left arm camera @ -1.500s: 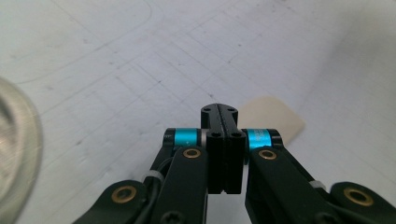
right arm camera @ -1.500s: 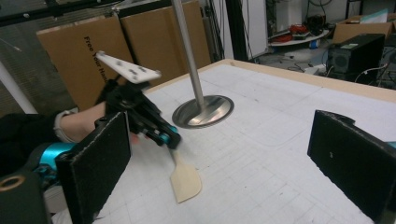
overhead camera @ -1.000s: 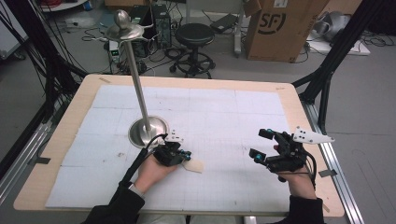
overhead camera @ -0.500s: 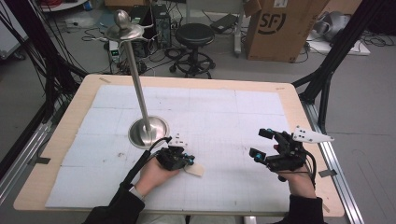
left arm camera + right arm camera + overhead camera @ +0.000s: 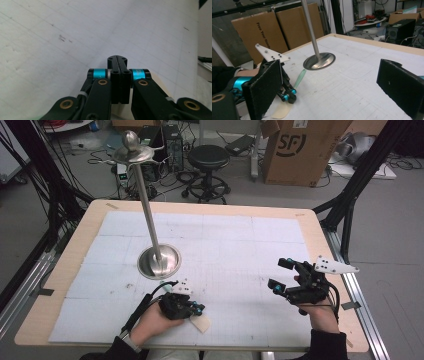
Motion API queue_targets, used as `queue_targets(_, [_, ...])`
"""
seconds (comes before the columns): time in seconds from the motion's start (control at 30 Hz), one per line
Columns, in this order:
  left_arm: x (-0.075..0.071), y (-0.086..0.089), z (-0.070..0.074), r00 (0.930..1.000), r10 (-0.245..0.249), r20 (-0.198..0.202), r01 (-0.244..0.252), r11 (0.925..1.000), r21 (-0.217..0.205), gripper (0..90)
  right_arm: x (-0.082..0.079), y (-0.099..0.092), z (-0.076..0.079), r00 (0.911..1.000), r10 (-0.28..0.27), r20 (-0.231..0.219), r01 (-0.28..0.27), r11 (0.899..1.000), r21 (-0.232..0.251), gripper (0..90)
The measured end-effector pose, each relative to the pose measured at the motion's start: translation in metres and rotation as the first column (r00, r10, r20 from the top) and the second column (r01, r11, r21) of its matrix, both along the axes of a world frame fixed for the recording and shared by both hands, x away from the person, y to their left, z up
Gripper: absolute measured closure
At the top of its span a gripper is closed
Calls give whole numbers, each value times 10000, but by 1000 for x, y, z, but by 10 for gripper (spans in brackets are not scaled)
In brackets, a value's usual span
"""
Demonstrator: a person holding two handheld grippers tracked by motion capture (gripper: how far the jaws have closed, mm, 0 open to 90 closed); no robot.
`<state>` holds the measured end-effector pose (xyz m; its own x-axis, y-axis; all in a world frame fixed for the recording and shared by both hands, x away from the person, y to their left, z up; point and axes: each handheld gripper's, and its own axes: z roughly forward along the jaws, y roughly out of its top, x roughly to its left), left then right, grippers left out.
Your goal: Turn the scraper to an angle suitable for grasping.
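A spatula with a pale green handle point(image 5: 299, 78) and a cream blade point(image 5: 200, 322) lies low over the white mat near the front edge. My left gripper point(image 5: 196, 310) is shut on it near the neck, with the blade poking out beside its tips. In the left gripper view the two black jaws point(image 5: 117, 58) press together, with a bit of cream showing under them. My right gripper point(image 5: 279, 274) hovers at the right of the mat, open, with nothing between its wide-set pads point(image 5: 265, 86). The left gripper point(image 5: 288, 96) shows beyond them.
A tall metal stand rises from a round base point(image 5: 159, 261) on the mat, just beyond the left hand, with a knobbed disc at its top point(image 5: 132, 150). The wooden table edge point(image 5: 60, 270) frames the mat. A stool and cardboard boxes stand on the floor behind.
My left hand has drawn back toward the table's front edge, and the spatula's cream blade has gone with it. The right hand has kept still.
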<state>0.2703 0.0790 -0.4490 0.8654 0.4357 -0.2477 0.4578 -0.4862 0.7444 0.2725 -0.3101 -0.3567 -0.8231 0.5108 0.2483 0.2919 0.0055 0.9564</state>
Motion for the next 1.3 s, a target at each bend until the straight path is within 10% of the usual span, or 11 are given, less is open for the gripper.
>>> queue_targets(0.4, [6,8,-2,9955,703,632,-710,9974,81,900,2,1,-3,10000,24,-74,-24,10000,-70,51])
queue_targets(0.87, [-15,40,0,9987,281,-430,-282,9996,-7,900,-1,0,0,10000,38,12,-38,10000,23,51])
queue_targets(1.3, [-37,97,15,9963,829,-226,-840,9951,-523,900,2,3,-1,10000,86,-35,-87,9999,-88,51])
